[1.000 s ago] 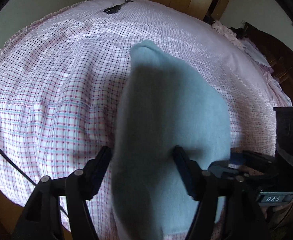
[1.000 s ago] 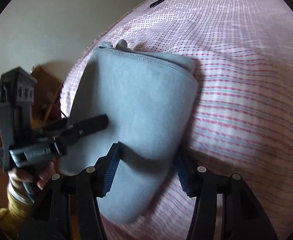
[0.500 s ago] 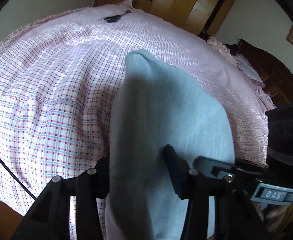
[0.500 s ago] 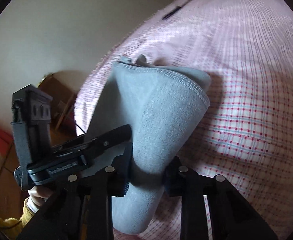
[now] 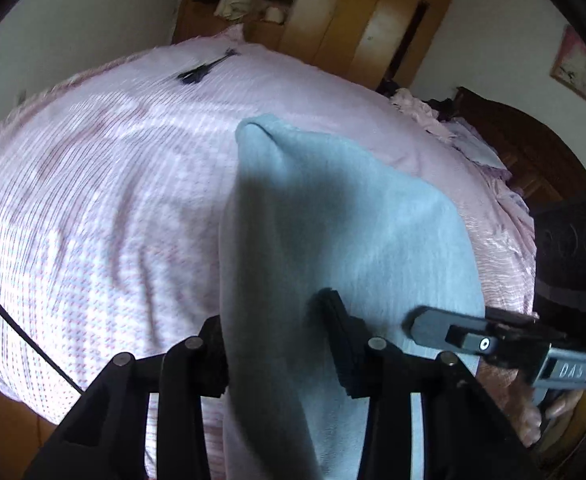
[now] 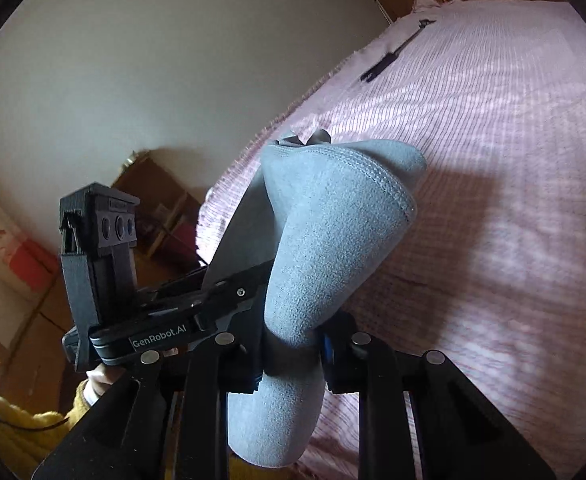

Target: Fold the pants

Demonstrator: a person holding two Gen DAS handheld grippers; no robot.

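Note:
The grey-blue pants [image 5: 333,220], folded into a thick bundle, hang lifted over the pink checked bed [image 5: 93,200]. My left gripper [image 5: 271,320] is closing its jaws on the near end of the bundle, and the pads press into the cloth. In the right wrist view my right gripper [image 6: 293,344] is shut on a pinched neck of the pants [image 6: 333,240]; the stitched hem flares out above it. The left gripper's body [image 6: 161,320] sits close at the left, and the right gripper's finger [image 5: 453,328] shows at the right of the left wrist view.
A small black object [image 5: 201,72] lies near the bed's far edge. A wooden wardrobe [image 5: 353,20] stands behind the bed and a dark headboard [image 5: 533,152] at the right. A black cable [image 5: 13,320] crosses the near left. A yellow sleeve [image 6: 25,420] shows low left.
Both grippers closed onto the pants and rose, lifting the near end of the bundle off the bed. The cloth now bunches between the jaws and the hem end flares up.

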